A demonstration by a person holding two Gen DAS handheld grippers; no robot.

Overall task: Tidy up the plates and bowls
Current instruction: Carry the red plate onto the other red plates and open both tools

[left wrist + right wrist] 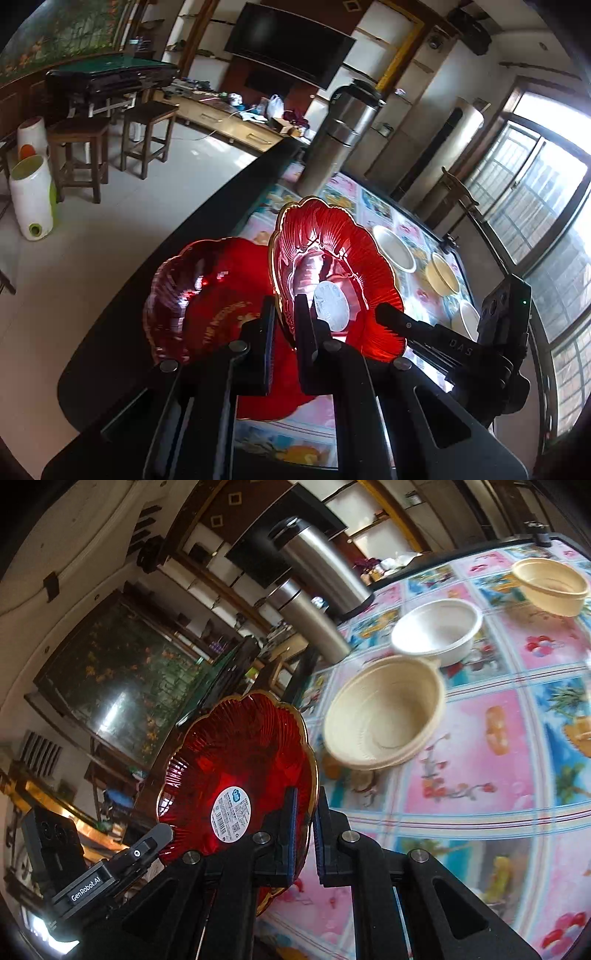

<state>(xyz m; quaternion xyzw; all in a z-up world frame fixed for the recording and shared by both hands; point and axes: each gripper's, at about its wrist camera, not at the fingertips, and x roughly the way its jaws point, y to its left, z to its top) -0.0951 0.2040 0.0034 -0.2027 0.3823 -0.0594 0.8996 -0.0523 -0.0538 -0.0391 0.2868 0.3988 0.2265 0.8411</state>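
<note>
A red scalloped glass plate [332, 258] with a gold rim and a white label is held tilted above the table. My left gripper [285, 308] is shut on its near left rim. In the left wrist view the right gripper [386, 312] meets the plate's right side. The right wrist view has the same plate [236, 760], my right gripper [304, 801] shut on its gold rim, and the left gripper [160, 832] at its lower left edge. A second red plate [192, 295] lies below, by the table's left edge. Three bowls stand further on: cream [384, 712], white [436, 631], cream [550, 583].
The table [498, 746] wears a bright patterned cloth and has a dark border [207, 236]. A tall steel flask [340, 136] stands at its far end. Wooden stools [81, 155] and white containers [33, 195] are on the floor to the left.
</note>
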